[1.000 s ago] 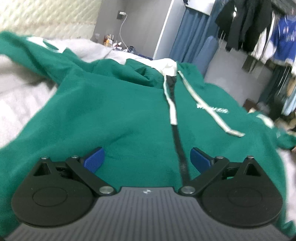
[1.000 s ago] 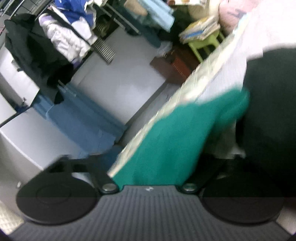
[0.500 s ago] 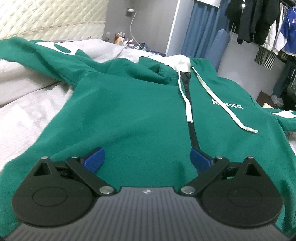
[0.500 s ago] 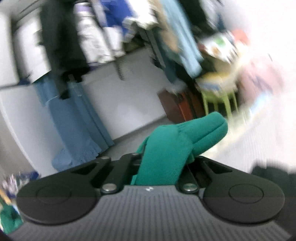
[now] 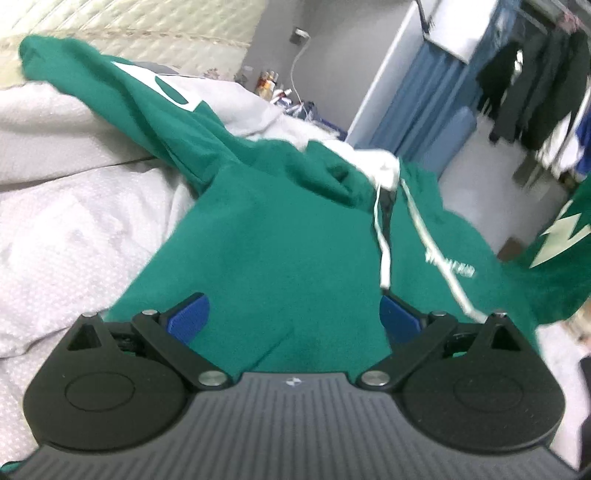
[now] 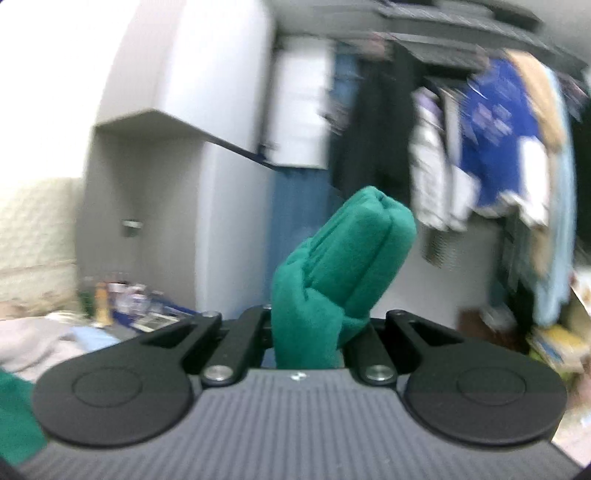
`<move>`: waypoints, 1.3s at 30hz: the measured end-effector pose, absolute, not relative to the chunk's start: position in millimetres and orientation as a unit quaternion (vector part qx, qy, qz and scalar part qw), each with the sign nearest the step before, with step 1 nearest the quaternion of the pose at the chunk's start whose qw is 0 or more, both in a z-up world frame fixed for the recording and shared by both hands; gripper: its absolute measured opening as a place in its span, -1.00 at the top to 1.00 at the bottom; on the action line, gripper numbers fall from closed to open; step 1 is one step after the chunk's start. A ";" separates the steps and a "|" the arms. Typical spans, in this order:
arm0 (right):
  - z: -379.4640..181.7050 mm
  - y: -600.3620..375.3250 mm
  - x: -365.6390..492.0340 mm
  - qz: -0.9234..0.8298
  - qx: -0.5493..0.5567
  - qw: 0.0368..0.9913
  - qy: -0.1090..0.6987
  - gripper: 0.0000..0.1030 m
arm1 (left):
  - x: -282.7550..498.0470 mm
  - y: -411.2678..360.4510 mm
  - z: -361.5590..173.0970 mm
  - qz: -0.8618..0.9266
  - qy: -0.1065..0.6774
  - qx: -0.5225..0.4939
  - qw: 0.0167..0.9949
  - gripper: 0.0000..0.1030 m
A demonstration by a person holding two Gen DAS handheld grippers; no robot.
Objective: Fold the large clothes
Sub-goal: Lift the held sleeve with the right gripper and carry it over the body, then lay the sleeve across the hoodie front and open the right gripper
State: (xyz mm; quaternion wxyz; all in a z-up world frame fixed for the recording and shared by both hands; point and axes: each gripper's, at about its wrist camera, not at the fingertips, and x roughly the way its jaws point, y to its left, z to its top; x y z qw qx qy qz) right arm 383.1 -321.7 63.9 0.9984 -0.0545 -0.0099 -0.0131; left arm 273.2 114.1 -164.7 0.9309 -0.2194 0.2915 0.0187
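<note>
So right up close, the left tongs (image 5: 293, 319) are spread wide apart with nothing between the blue pads (image 5: 188, 317), hanging just over the lower front of the green hoodie (image 5: 280, 236). The hoodie's lying face up on the bed (image 5: 66, 236), zipper (image 5: 386, 206) running up the middle, two white drawstrings (image 5: 384, 254) trailing down the chest, and some small white lettering (image 5: 450, 267) on one side that's too blurry to read. One sleeve (image 5: 122, 92) stretches off toward the padded headboard (image 5: 155, 33), with a white patch on it. The other sleeve is lifted off the bed at the far right edge of the left view, showing a white zigzag print (image 5: 557, 236).

The right tongs (image 6: 306, 325) are squeezed together on a bunched wad of that green fabric, which pokes up past the fingers, well off the bed.

Farther back there's a cluttered nightstand with bottles (image 6: 103, 299), a grey wardrobe (image 6: 207, 122), a blue curtain (image 5: 424, 107), and a rail of hanging clothes (image 6: 491, 140), pretty smeared.
</note>
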 end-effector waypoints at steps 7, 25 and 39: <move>39.0 -179.2 353.7 0.067 -0.139 0.987 -0.036 0.84 | 259.4 147.0 -150.2 0.000 0.258 -0.241 0.935 -0.95; -183.8 -33.1 323.2 0.234 -0.230 0.932 0.156 0.79 | 281.3 205.6 -169.6 0.023 0.217 -0.312 0.925 -0.95; -167.1 -64.1 285.4 0.274 -0.154 0.907 0.279 -0.14 | 274.9 172.7 -156.4 -0.033 0.184 -0.250 0.950 -0.94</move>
